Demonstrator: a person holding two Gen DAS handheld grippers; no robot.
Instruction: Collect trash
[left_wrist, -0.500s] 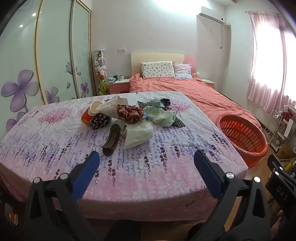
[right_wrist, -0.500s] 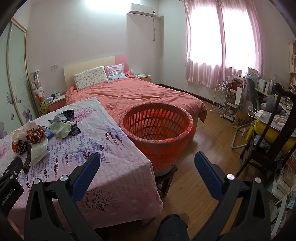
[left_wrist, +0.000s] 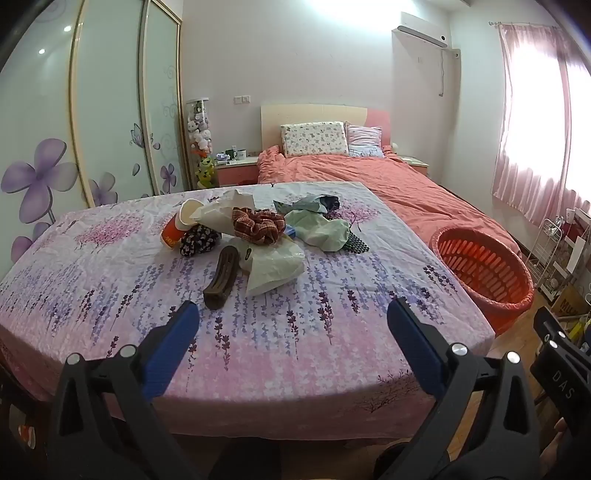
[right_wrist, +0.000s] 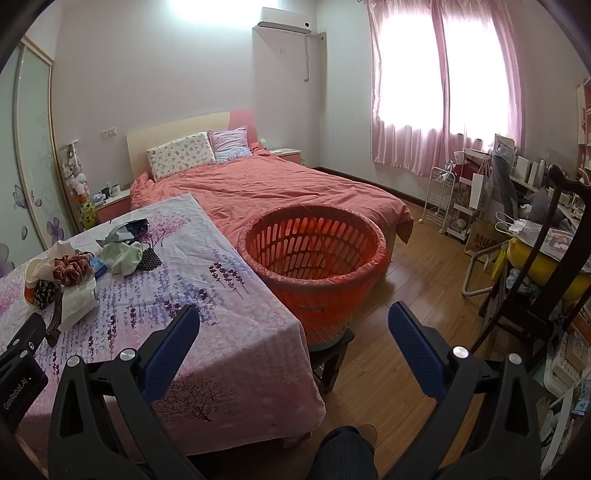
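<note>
Both tongs stand wide apart and hold nothing: the left gripper (left_wrist: 291, 328) is aimed over the near edge of the table (left_wrist: 258, 350) at the trash pile (left_wrist: 258, 236), well apart from it, presumably lining up a first pick. The right gripper (right_wrist: 293, 328) faces the orange basket (right_wrist: 314, 273), raised on a stool just beside the table, likely for short drops; no trash shows inside it.

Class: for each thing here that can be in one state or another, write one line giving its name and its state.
Left claw: open, empty.
Right claw: open, empty.
Orange basket: upright, nothing visible inside.
Paper cup: on its side.
Curtains: drawn.
Wardrobe doors: shut.
Bed: made.
</note>
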